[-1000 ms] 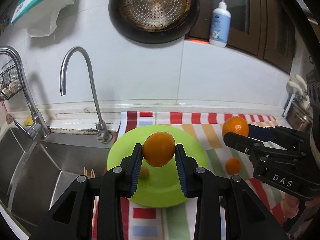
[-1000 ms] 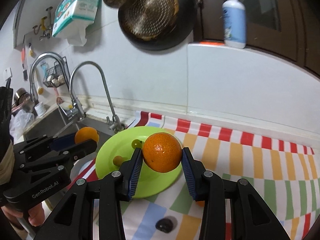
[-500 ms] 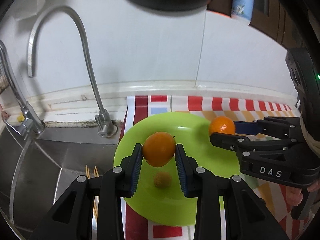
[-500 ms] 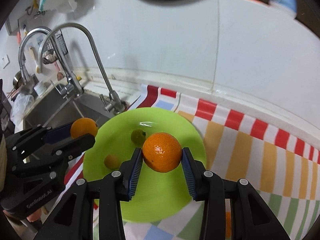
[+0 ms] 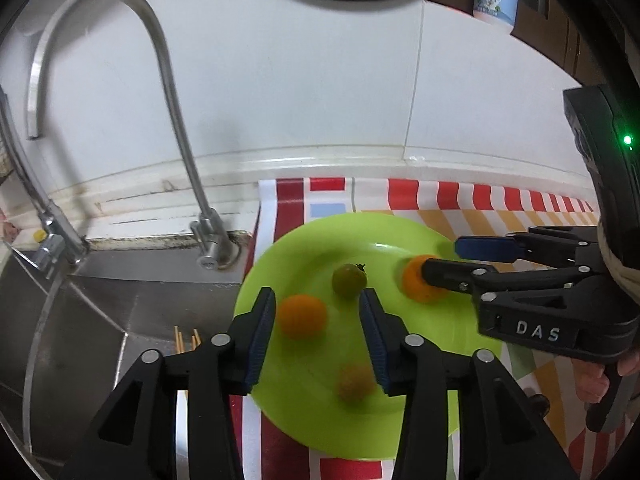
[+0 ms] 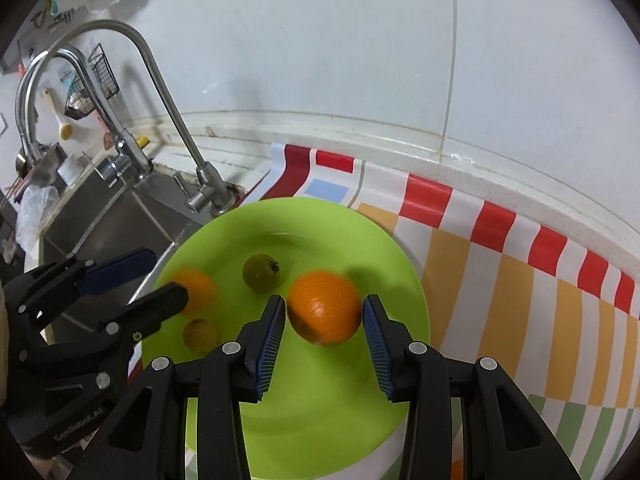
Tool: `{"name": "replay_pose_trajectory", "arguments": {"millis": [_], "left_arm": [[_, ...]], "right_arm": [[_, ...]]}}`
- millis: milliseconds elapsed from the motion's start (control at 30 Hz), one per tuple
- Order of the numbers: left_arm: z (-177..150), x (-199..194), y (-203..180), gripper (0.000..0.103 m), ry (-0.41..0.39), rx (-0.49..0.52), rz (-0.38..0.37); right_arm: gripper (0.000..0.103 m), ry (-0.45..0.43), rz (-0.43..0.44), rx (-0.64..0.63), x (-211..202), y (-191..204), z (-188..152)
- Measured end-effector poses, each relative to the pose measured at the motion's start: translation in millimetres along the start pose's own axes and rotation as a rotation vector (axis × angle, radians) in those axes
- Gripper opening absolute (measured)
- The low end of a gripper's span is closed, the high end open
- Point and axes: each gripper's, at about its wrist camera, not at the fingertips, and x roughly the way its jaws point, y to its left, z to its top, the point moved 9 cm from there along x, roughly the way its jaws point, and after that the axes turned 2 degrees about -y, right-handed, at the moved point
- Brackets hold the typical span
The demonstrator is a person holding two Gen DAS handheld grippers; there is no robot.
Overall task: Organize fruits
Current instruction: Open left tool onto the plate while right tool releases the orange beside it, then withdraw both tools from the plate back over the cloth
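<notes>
A green plate [image 5: 384, 236] [image 6: 280, 216] lies on the striped cloth beside the sink. My left gripper [image 5: 318, 312] is open over it, and an orange [image 5: 302, 316] lies loose between its fingers, blurred. My right gripper [image 6: 324, 320] is open too, with a bigger orange [image 6: 325, 308] [image 5: 416, 284] free between its fingers on the plate. A small green fruit [image 5: 349, 280] [image 6: 260, 272] and a small yellowish fruit [image 5: 354, 382] [image 6: 200, 334] also lie on the plate. The left orange shows blurred in the right wrist view [image 6: 198, 290].
A steel sink [image 5: 100, 320] with a curved tap [image 5: 176, 120] lies left of the plate. The striped cloth [image 6: 520, 280] covers the counter to the right. A white tiled wall [image 5: 320, 80] stands behind. Wooden sticks [image 5: 186, 338] lie in the sink.
Both grippers came down over the plate and opened. Each orange has dropped from the fingers onto the plate.
</notes>
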Motion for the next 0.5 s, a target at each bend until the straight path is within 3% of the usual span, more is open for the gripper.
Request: {"name": "replay_pose_trajectory", "arguments": {"millis": [167, 500], "left_arm": [[-3.4, -28.6, -5.3, 0.044, -0.026, 0.001, 0.027], [-7.5, -101.5, -38.1, 0.053, -0.117, -0.011, 0.003]], "right_arm": [[0.042, -0.065, -0.013, 0.035, -30.0, -5.7, -0.4], [0.043, -0.227, -0.066, 0.065, -121.1, -5.2, -19.6]]}}
